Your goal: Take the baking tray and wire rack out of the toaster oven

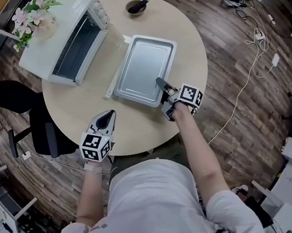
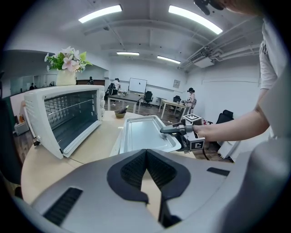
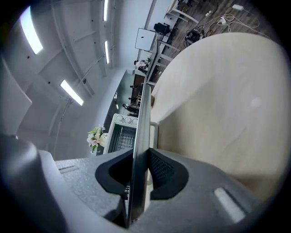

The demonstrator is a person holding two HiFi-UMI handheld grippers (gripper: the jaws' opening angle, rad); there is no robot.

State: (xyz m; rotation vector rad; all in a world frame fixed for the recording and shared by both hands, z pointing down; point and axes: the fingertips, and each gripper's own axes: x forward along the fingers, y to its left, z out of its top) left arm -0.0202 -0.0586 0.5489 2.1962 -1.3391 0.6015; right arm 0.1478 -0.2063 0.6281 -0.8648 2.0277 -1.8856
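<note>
Now (a) my right gripper (image 1: 161, 82): jaws clamped on the near rim of the flat silver metal baking tray (image 1: 145, 67); the rim runs edge-on btwn the pads in the right gripper view. The tray extends fwd of those jaws, fully out of the oven, over the round beige wooden table (image 1: 166, 18); I can't tell if it rests flat or is lifted a bit.
(b) My left gripper (image 2: 146, 152): jaws together at the tips, nothing btwn them, over the table's near edge, apart from the tray. Ahead-left of it: boxy white toaster oven (image 2: 63, 116), door down, w/ thin wire rack (image 2: 68, 108) inside the cavity. The tray lies ahead-right of this gripper, btwn oven mouth and right gripper.
(c) Beyond the tray, far side from both tools: small dark bowl (image 1: 135, 7). Pink-white flowers (image 1: 35, 15) by the oven's top.
</note>
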